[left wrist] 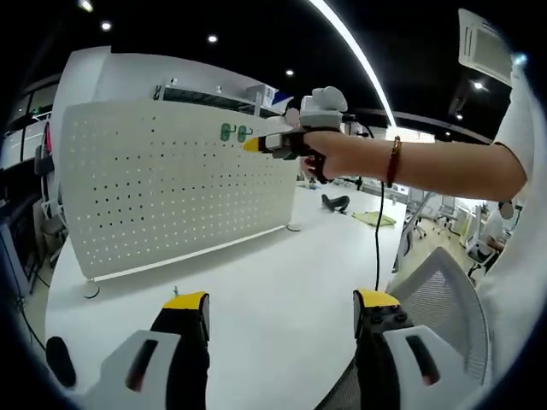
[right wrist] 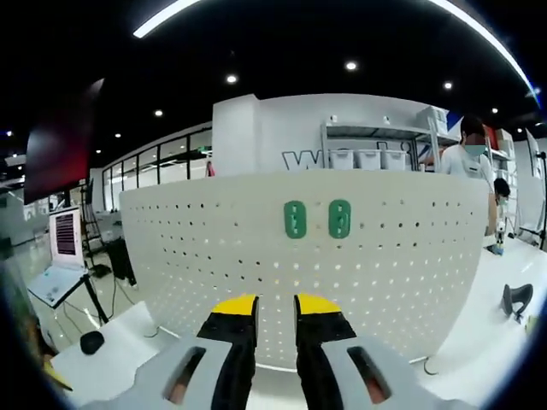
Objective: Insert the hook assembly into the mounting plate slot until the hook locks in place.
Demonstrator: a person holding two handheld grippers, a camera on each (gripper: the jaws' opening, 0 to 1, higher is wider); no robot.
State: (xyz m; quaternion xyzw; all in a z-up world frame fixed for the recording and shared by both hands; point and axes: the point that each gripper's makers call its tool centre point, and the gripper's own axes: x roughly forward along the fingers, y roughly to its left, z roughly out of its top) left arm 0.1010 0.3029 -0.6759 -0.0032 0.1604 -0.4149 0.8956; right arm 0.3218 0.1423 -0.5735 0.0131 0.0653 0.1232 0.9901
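**Both tongs empty, two green hooks on the pegboard**

A white perforated pegboard point(right wrist: 308, 256) stands upright on a white tabletop point(left wrist: 282, 282). Near the pegboard's upper edge, about midway along it, two green hook pieces point(right wrist: 317, 219) sit side by side, close together but not touching, each flat against the board's face.

In the right gripper view, the right tongs point(right wrist: 275, 309) point straight at the pegboard, below the green hook pieces. Their yellow-tipped jaws stand nearly together, with a narrow gap between them, and nothing is gripped in that gap.

In the left gripper view, the left tongs point(left wrist: 282, 303) sit well back from the pegboard, over the bare tabletop. Their jaws are spread wide apart and hold nothing. The same view takes in the right tongs point(left wrist: 253, 144) from the side, held by a hand point(left wrist: 329, 154) with a bracelet on the wrist; the yellow tip lies just beside the green hook pieces point(left wrist: 234, 133), though contact with them or the pegboard cannot be made out.

Beyond the pegboard, shelving point(right wrist: 376, 145) carries white bins, and a person point(right wrist: 468, 158) stands near it. An open laptop point(right wrist: 61, 256) sits off the pegboard's left end.
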